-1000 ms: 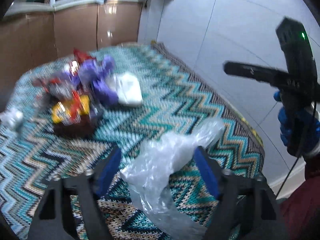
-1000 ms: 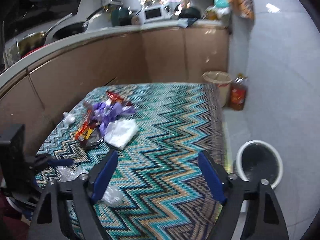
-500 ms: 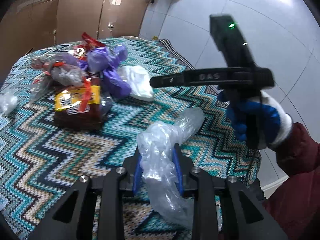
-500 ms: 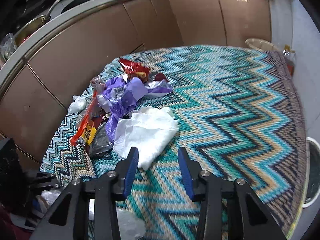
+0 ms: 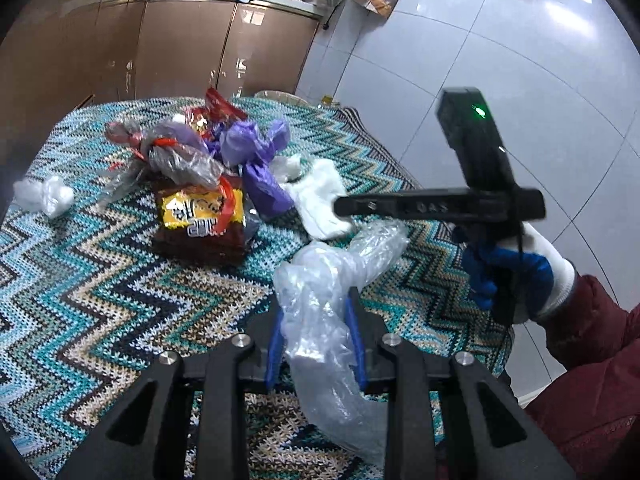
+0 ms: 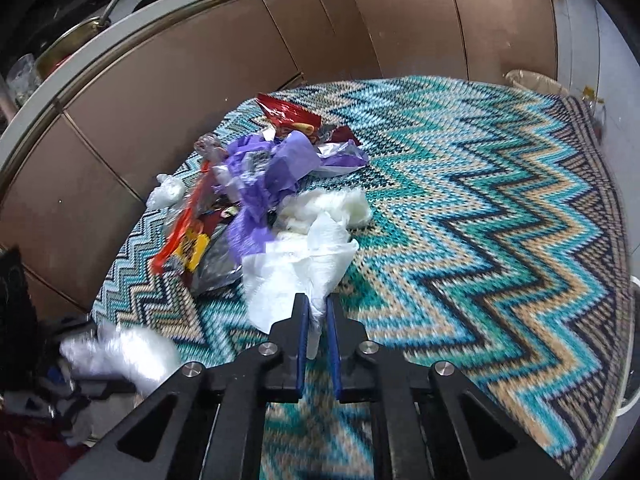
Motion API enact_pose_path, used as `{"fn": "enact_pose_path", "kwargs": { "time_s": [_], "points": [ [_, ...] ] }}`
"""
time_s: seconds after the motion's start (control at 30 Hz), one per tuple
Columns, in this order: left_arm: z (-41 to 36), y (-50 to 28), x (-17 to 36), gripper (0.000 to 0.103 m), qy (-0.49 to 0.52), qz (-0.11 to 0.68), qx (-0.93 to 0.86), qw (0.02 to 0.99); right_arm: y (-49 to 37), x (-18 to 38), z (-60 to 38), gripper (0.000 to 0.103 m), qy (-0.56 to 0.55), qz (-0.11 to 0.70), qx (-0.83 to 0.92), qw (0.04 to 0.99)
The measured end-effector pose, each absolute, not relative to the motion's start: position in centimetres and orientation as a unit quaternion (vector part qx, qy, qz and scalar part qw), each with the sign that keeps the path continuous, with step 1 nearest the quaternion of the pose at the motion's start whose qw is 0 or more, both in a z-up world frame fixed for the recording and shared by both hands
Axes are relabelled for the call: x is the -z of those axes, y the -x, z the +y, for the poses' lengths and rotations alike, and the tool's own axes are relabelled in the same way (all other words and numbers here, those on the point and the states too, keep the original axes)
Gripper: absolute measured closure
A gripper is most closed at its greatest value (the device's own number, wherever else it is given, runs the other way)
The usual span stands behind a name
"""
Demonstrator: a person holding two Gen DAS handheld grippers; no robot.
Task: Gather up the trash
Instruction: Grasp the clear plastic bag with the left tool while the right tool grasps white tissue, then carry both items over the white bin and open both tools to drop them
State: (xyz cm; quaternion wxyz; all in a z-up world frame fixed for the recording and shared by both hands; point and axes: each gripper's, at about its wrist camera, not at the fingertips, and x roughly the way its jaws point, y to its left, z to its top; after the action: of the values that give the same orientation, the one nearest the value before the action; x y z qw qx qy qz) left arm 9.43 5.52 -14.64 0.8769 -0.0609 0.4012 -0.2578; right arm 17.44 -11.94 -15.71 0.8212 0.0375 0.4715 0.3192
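Both claws clamp trash: left claw [image 5: 316,320] on clear bag [image 5: 324,300], right claw [image 6: 316,316] on white wrapper [image 6: 296,276].

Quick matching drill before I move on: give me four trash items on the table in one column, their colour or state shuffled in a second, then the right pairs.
Things:
1. clear plastic bag
2. white napkin
3. crumpled bag
4. snack packet

States:
A. purple, lying in the pile
B. pinched in the right claw
C. yellow and brown, flat on the zigzag cloth
D. clamped in the left claw

Pairs: 1-D, 2-B, 3-A, 4-C
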Motion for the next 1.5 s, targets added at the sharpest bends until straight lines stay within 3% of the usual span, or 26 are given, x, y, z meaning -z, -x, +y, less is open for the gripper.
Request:
{"fn": "enact_pose_path", "kwargs": {
  "time_s": [0.33,0.7,1.07,1.43,1.5],
  "points": [
    [1.7,-10.4,9.8,0.079,0.022,0.378,0.247,0.892,-12.9,10.9,-20.5,0.095,-0.065,0.396,-0.259,0.879],
    [-16.8,-20.4,5.5,0.079,-0.018,0.382,0.315,0.869,-10.3,9.6,-38.2,0.094,-0.099,0.346,-0.083,0.929],
    [-38.9,-30.1,13.8,0.079,-0.111,0.479,0.323,0.809,-14.4,17.3,-49.4,0.094,-0.118,0.387,0.036,0.914],
    [-46.5,-35.8,23.2,0.065,-0.12,0.54,0.289,0.781,-20.6,24.2,-53.6,0.092,-0.121,0.435,0.056,0.89],
    [-46.9,-36.4,24.2,0.057,-0.111,0.549,0.289,0.777,-21.1,25.2,-54.1,0.083,-0.121,0.443,0.056,0.887]
  ]
}}
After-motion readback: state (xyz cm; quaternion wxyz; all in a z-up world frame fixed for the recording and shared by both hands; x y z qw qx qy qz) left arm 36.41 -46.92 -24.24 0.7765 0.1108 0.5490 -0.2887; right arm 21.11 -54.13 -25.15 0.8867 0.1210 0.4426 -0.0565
